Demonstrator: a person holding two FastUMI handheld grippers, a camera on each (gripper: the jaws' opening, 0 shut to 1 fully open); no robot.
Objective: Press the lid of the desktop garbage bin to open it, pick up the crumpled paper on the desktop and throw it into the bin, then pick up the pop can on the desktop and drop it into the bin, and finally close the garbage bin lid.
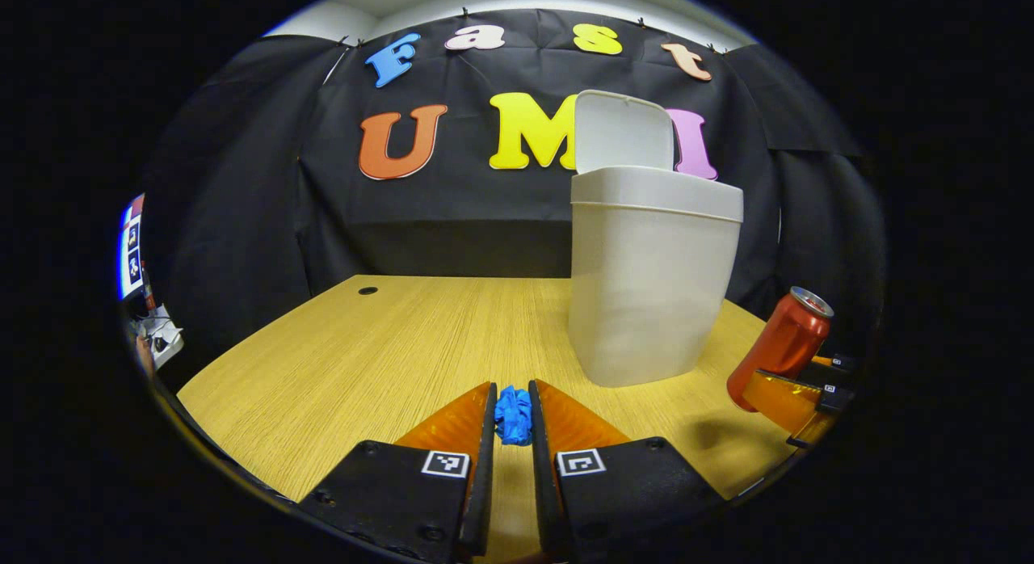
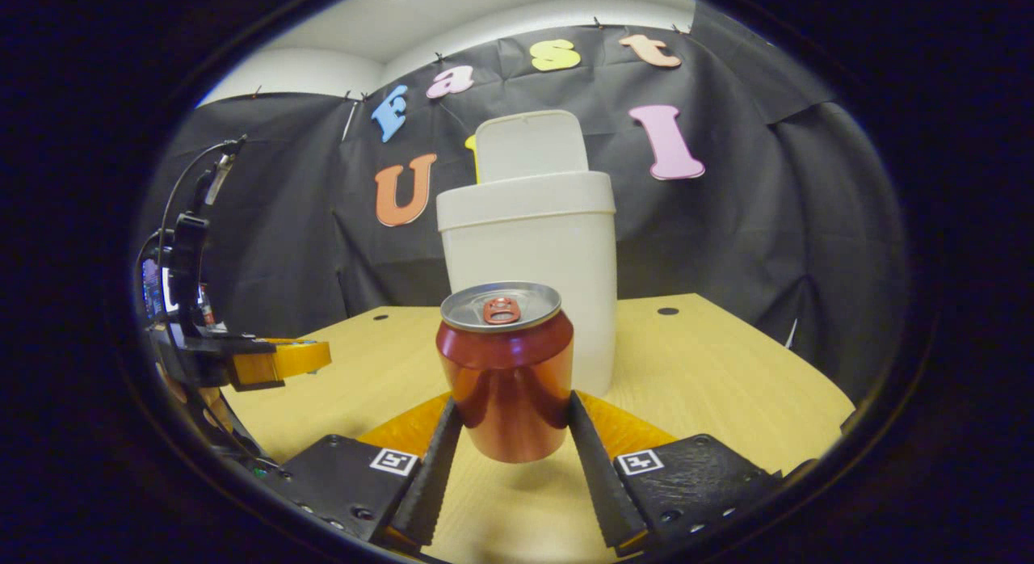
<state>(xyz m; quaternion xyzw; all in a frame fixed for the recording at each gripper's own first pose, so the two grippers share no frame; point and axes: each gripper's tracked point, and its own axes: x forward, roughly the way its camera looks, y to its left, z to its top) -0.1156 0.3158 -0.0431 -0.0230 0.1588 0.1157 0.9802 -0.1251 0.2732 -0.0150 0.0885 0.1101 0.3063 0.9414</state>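
On the wooden desk (image 1: 339, 346) stands the white bin (image 1: 650, 285), its lid (image 1: 622, 132) raised upright at the far side.

Left gripper view: the left gripper (image 1: 513, 414), jaws nearly closed, clamps the blue crumpled paper (image 1: 513, 416) between its fingertips, near side of the desk, left of the bin. At right, the red can (image 1: 779, 346) shows tilted, gripped low by the right gripper (image 1: 796, 398), its shadow on the desk beneath. A screen (image 1: 131, 247) sits at far left.

Right gripper view: the right gripper (image 2: 510, 423), jaws set wide, presses both fingers on the can's sides; the can hangs just off the desk, directly before the bin. The left gripper appears at left, paper hidden.
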